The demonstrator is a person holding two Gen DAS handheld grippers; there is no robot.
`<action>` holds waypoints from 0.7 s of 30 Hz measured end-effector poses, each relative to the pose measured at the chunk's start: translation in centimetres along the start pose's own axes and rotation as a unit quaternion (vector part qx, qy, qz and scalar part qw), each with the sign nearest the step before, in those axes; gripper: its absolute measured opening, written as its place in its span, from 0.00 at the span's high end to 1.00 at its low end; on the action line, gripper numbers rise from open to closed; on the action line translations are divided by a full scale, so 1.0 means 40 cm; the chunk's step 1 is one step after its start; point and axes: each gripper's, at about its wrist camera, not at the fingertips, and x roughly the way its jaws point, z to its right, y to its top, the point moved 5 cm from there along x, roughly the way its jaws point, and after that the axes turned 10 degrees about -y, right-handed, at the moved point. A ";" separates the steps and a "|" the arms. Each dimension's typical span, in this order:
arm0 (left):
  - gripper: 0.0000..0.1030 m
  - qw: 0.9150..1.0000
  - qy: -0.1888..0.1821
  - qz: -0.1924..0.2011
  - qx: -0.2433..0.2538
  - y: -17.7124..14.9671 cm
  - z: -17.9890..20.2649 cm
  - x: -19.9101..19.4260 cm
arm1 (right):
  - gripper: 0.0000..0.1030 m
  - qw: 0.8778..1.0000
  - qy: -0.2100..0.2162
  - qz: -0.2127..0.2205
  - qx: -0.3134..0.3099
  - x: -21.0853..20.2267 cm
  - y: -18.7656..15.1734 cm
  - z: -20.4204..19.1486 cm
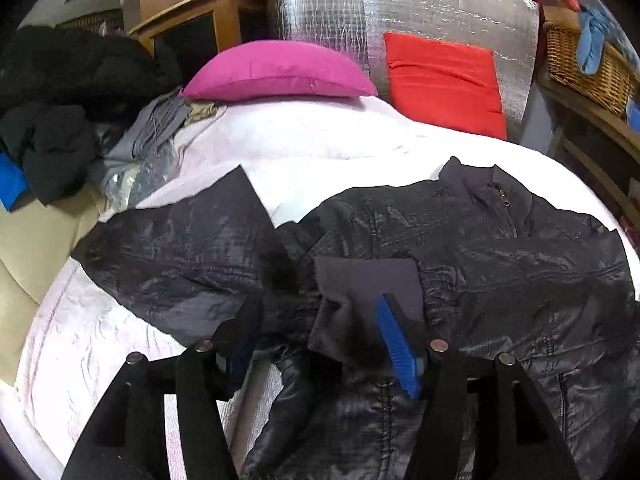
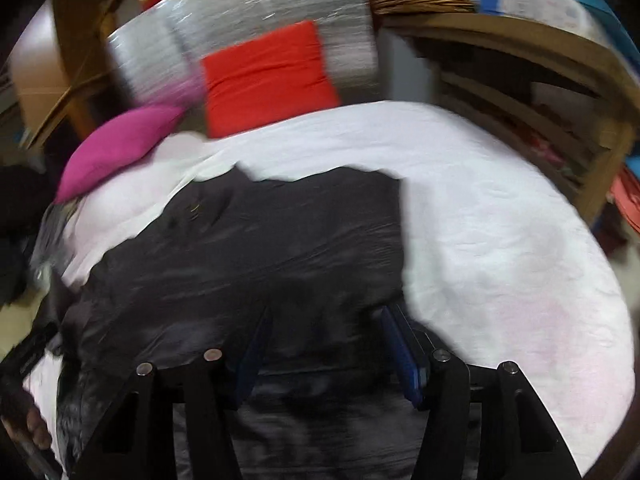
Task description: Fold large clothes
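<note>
A dark shiny jacket (image 1: pixel 500 248) lies spread on the white bed cover (image 1: pixel 328 148), collar and zipper toward the pillows. One sleeve (image 1: pixel 180 248) stretches to the left. My left gripper (image 1: pixel 320 320) is open, its blue-padded fingers (image 1: pixel 396 344) straddling a bunched grey cuff or lining over the jacket's middle. In the blurred right wrist view the jacket (image 2: pixel 260 248) fills the left and centre of the bed cover (image 2: pixel 500 240). My right gripper (image 2: pixel 324 340) is open just above the jacket's right part, near its edge.
A magenta pillow (image 1: pixel 276 72) and a red cushion (image 1: pixel 444 76) stand at the head of the bed against silver foil. A heap of dark and grey clothes (image 1: pixel 60 128) lies at the left. A wicker basket (image 1: pixel 584 64) sits on wooden shelves at the right.
</note>
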 end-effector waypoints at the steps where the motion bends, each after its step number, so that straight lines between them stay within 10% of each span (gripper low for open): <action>1: 0.41 1.000 0.001 -0.004 -0.006 -0.002 -0.014 0.001 | 0.42 1.000 0.002 -0.010 -0.013 0.014 -0.006 -0.024; 5: 0.40 0.999 0.010 0.005 -0.050 0.005 -0.100 -0.020 | 0.41 0.994 -0.013 -0.101 -0.048 0.123 -0.059 -0.078; 11: 0.20 0.980 0.043 0.032 -0.194 0.003 -0.358 -0.060 | 0.41 0.997 0.014 -0.077 -0.020 0.071 -0.038 -0.080; 15: 0.20 0.941 0.068 0.025 -0.330 -0.050 -0.586 -0.032 | 0.41 0.998 0.015 -0.054 -0.006 0.047 -0.009 -0.068; 21: 0.21 0.892 0.008 0.059 -0.448 -0.097 -0.749 0.007 | 0.41 0.997 0.036 -0.065 0.006 0.059 -0.010 -0.095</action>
